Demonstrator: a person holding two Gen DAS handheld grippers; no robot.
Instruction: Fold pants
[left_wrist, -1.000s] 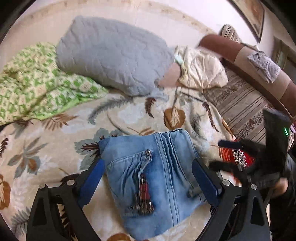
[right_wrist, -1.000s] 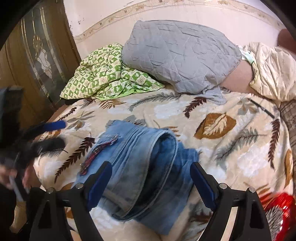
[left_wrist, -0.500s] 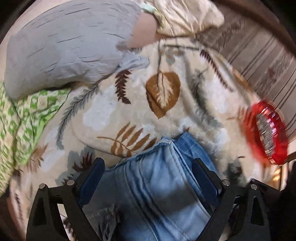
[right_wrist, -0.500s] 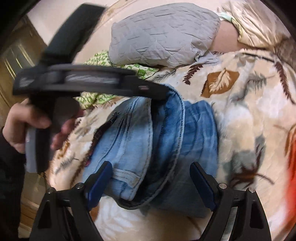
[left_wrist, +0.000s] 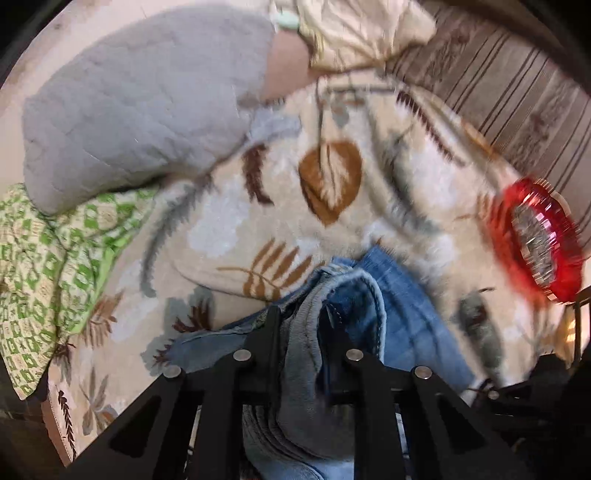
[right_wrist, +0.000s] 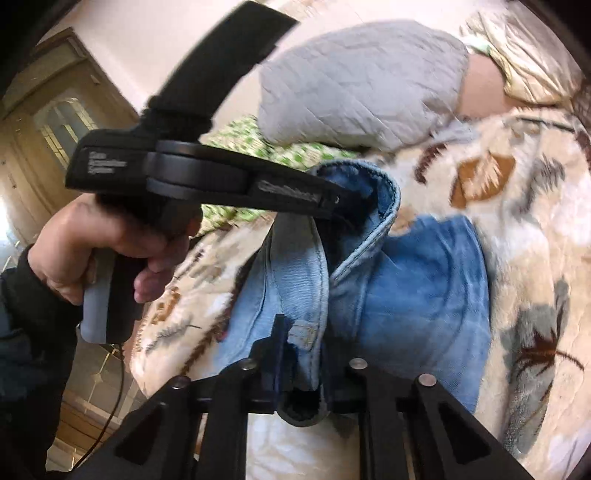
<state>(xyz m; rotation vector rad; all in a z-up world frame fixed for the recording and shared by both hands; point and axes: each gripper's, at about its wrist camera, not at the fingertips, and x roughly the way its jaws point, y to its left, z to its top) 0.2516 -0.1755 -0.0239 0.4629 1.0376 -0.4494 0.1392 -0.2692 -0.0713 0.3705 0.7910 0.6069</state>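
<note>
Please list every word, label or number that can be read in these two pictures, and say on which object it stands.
No text can be read.
Left gripper, body: two lines of embossed lettering, too blurred.
Left gripper, finger arm: one embossed word, too blurred.
Red object: silver middle, blurred, no letters clear.
Jeans: no label visible.

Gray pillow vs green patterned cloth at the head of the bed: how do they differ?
The gray pillow is plain, quilted and puffy; the green patterned cloth is a thin white-and-green print. The pillow holds one rounded shape, while the cloth lies crumpled. The pillow's corner overlaps the cloth. Both rest on the leaf-print blanket, beyond the jeans.
</note>
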